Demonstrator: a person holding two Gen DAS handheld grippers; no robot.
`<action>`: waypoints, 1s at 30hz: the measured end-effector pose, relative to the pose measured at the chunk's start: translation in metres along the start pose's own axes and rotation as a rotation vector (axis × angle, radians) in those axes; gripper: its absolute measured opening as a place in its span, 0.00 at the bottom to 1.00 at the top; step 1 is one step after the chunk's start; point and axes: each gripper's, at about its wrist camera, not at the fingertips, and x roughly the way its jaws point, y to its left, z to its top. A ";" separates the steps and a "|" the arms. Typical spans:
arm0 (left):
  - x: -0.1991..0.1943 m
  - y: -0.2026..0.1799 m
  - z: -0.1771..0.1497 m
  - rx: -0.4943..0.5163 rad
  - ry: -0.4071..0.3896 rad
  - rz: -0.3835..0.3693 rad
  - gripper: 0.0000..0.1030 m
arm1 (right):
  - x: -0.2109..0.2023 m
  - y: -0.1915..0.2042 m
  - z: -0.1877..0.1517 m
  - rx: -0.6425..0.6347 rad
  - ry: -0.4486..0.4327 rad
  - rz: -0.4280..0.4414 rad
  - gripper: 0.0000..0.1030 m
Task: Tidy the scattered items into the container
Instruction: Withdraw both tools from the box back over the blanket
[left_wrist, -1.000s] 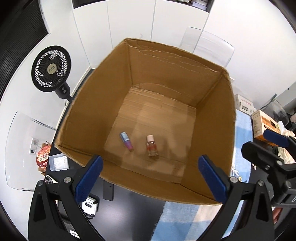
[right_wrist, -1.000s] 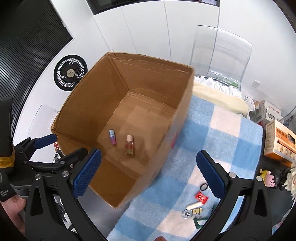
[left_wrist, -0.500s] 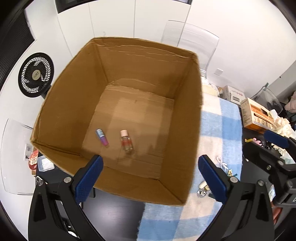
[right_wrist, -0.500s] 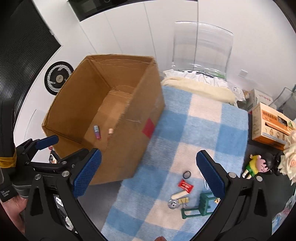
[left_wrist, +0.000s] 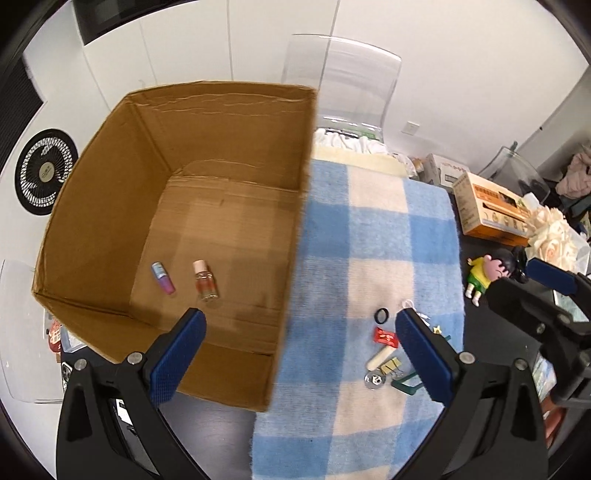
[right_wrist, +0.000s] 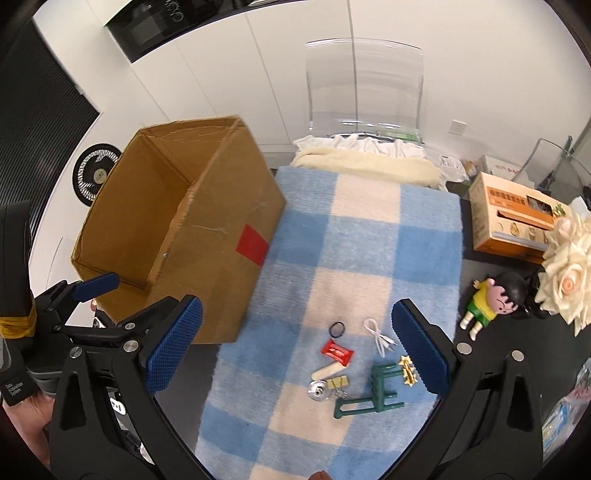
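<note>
An open cardboard box (left_wrist: 110, 192) stands at the left on the table; it also shows in the right wrist view (right_wrist: 221, 236). Inside lie a small purple tube (left_wrist: 163, 277) and a clear bottle with a pink cap (left_wrist: 205, 279). On the blue-and-cream checked cloth (right_wrist: 351, 240) lie scattered items: a black ring (right_wrist: 337, 329), a red packet (right_wrist: 336, 352), a white cable (right_wrist: 378, 335), a cream tube (right_wrist: 327, 370), a binder clip (right_wrist: 338, 382), a green toy chair (right_wrist: 373, 387) and a gold star (right_wrist: 407, 370). My left gripper (left_wrist: 301, 354) and right gripper (right_wrist: 295, 343) are open and empty, above the table.
A cartoon boy figure (right_wrist: 487, 306), cream fabric roses (right_wrist: 569, 269) and an orange carton (right_wrist: 517, 218) stand to the right of the cloth. A clear chair (right_wrist: 364, 85) stands behind the table. A black fan (left_wrist: 44, 171) is beyond the box.
Both grippers have swung to the right, away from the box. The cloth and the scattered items have come into fuller view. Both stay open.
</note>
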 end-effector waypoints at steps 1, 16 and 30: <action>0.001 -0.004 0.000 0.004 0.001 -0.002 0.99 | -0.001 -0.004 -0.001 0.007 0.000 -0.003 1.00; 0.013 -0.046 -0.007 0.060 0.008 0.061 0.99 | -0.002 -0.062 -0.034 0.093 0.027 -0.015 1.00; 0.030 -0.073 -0.008 0.092 0.062 -0.007 0.99 | 0.000 -0.094 -0.043 0.155 0.033 -0.006 1.00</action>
